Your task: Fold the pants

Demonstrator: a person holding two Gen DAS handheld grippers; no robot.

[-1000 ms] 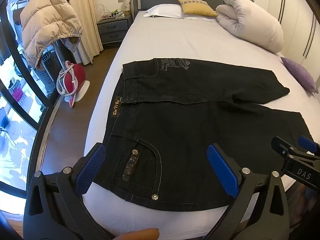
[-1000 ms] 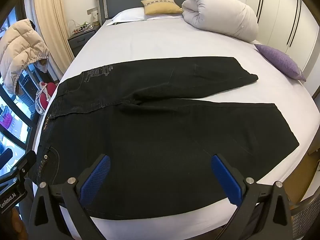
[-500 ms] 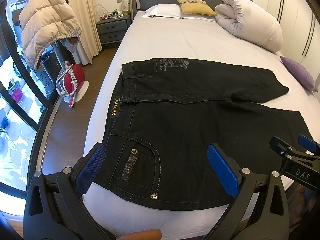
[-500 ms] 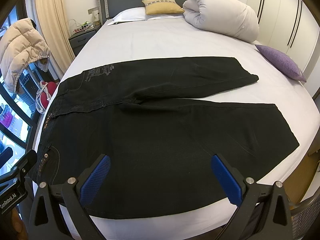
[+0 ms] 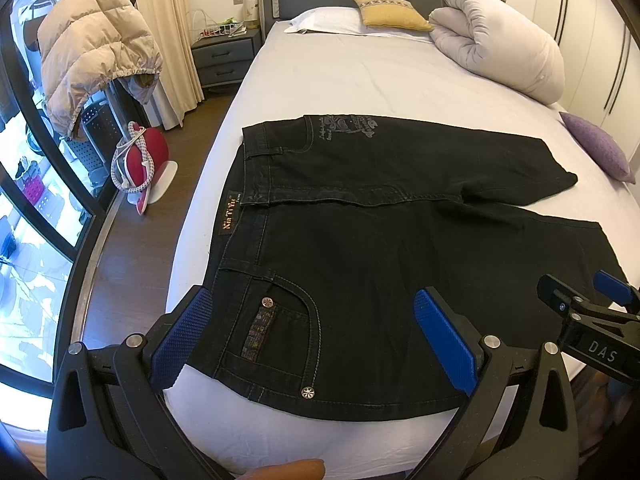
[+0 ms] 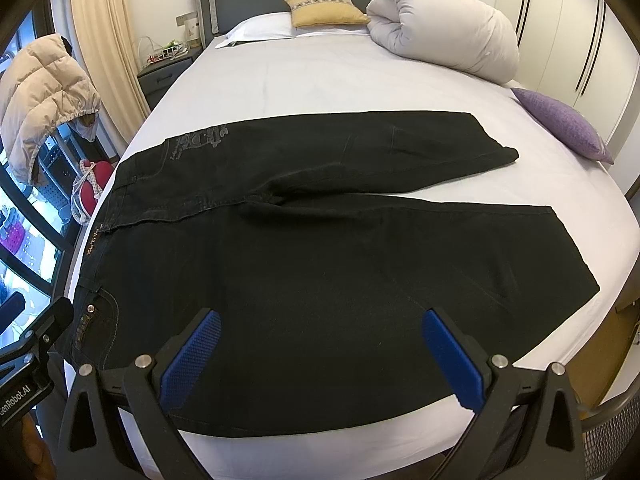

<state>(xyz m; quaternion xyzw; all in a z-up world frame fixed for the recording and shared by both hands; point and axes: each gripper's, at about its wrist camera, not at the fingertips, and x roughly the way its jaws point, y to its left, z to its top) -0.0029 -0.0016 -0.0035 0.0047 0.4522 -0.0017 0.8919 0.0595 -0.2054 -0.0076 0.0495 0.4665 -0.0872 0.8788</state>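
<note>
Lying flat along the white bed's (image 5: 360, 76) near edge, black denim pants (image 5: 400, 248) spread unfolded; left claw (image 5: 316, 332) and right claw (image 6: 320, 354) gape wide, empty.

You can read "DAS" on your right black claw (image 5: 599, 316); "GenRobot.AI", partly cut off, marks your left black claw (image 6: 24, 364). The black denim pants (image 5: 400, 248) waistband patch lettering is too blurred to read.

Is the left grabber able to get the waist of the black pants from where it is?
Probably yes. The left gripper is open right above the pants near the waistband, with nothing in between.
</note>
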